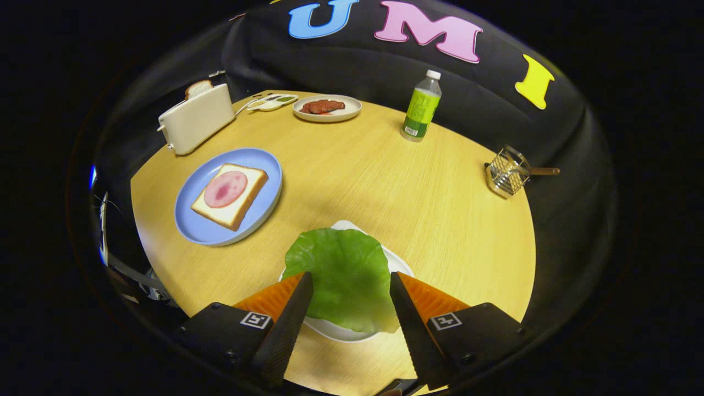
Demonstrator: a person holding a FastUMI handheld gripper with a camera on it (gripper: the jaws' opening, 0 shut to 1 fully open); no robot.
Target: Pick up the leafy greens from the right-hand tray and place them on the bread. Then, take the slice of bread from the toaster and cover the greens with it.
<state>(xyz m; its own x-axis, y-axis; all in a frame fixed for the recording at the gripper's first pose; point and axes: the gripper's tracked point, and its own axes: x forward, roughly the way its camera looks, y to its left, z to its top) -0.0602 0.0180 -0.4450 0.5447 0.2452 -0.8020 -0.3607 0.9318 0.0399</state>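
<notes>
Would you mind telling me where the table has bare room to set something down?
The widest free patch is the middle of the table, bordered by the blue plate, the bottle and the wire basket. The far corner is crowded: toaster, condiment dish and meat plate. The open gripper straddles the lettuce leaf.

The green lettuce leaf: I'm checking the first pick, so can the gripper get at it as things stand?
Probably yes. The green lettuce leaf lies uncovered on its white tray, between the gripper's open fingers, with nothing in the way.

Gripper fingers spread around the leafy greens (on a white tray).
</notes>
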